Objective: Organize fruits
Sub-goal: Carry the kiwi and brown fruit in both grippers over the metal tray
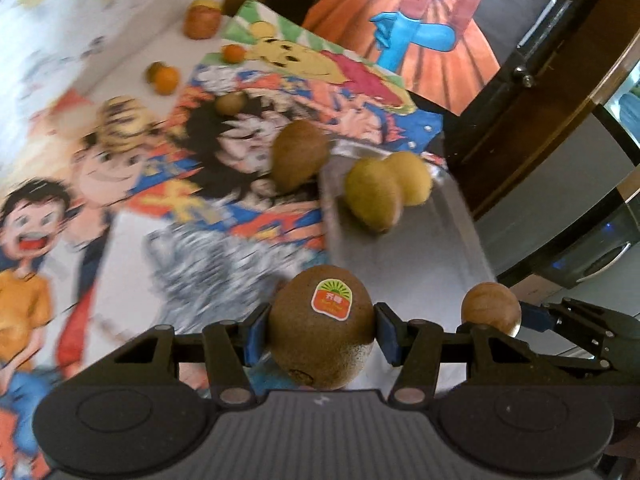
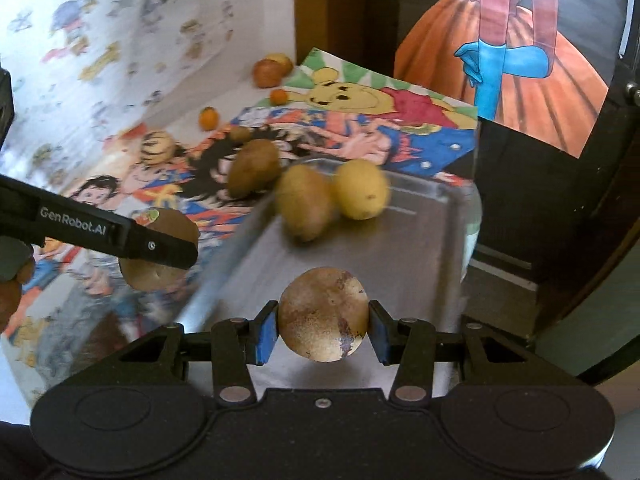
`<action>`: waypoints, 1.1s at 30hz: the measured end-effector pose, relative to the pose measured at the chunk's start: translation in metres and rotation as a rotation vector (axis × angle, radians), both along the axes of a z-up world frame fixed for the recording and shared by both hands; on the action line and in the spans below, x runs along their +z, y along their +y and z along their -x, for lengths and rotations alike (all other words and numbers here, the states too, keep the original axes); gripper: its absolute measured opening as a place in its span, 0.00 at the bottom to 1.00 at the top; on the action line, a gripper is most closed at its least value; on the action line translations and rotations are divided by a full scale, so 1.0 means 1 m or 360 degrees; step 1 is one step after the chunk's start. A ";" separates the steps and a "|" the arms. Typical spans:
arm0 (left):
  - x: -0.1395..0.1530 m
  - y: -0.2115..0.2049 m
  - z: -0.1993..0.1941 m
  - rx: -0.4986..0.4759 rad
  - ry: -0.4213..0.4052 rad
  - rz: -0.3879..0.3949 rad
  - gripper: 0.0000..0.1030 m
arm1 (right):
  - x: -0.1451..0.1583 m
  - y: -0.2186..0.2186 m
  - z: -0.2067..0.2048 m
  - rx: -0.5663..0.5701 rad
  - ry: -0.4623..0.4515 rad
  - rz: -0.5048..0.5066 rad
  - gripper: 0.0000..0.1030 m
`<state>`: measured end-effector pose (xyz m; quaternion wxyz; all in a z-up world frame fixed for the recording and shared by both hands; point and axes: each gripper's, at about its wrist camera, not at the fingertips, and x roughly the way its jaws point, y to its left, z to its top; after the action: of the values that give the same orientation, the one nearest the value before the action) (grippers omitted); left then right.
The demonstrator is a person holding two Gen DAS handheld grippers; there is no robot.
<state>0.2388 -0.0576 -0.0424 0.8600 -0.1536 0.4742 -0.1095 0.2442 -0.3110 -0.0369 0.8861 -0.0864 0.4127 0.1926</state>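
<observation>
My left gripper point(image 1: 320, 332) is shut on a brown kiwi point(image 1: 320, 320) with an orange and green sticker, held above the cartoon-printed table beside the metal tray point(image 1: 400, 256). It also shows in the right wrist view point(image 2: 160, 256). My right gripper point(image 2: 322, 330) is shut on a round mottled brown fruit point(image 2: 323, 314), held over the tray's point(image 2: 400, 264) near end. That fruit shows in the left wrist view point(image 1: 491, 308) too. Two yellow-green kiwis point(image 1: 374, 194) point(image 2: 362, 188) lie at the tray's far end. A brown kiwi point(image 1: 298, 154) lies on the table just left of the tray.
Further back on the table lie a small kiwi point(image 1: 231, 103), a striped yellow fruit point(image 2: 157, 146), small oranges point(image 1: 164, 79) point(image 1: 233, 53), and a russet fruit point(image 1: 201, 20) against the wall. A dark wooden cabinet point(image 2: 540, 208) stands right of the tray.
</observation>
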 end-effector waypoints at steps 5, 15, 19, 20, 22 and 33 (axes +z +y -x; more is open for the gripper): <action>-0.004 -0.030 -0.032 0.0016 -0.0006 0.0028 0.57 | -0.004 -0.021 -0.038 0.0068 -0.0004 0.0024 0.47; -0.020 -0.070 -0.068 0.0035 -0.0008 0.0032 0.57 | -0.017 -0.032 -0.091 0.0269 0.0004 0.0026 0.47; -0.025 -0.077 -0.071 0.0055 -0.0004 0.0024 0.57 | -0.024 -0.032 -0.105 0.0318 0.0016 0.0034 0.47; -0.026 -0.078 -0.072 0.0063 -0.0002 0.0020 0.57 | -0.025 -0.032 -0.107 0.0328 0.0018 0.0034 0.47; -0.029 -0.079 -0.074 0.0068 0.0001 0.0025 0.57 | -0.028 -0.032 -0.112 0.0348 0.0029 0.0031 0.47; -0.036 -0.084 -0.072 0.0066 0.0028 -0.0001 0.57 | -0.041 -0.030 -0.121 0.0393 0.0072 0.0032 0.47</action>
<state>0.3105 -0.1420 -0.0779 0.8579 -0.1640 0.4785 -0.0903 0.3654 -0.3406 -0.0774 0.8452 -0.1410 0.4207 0.2979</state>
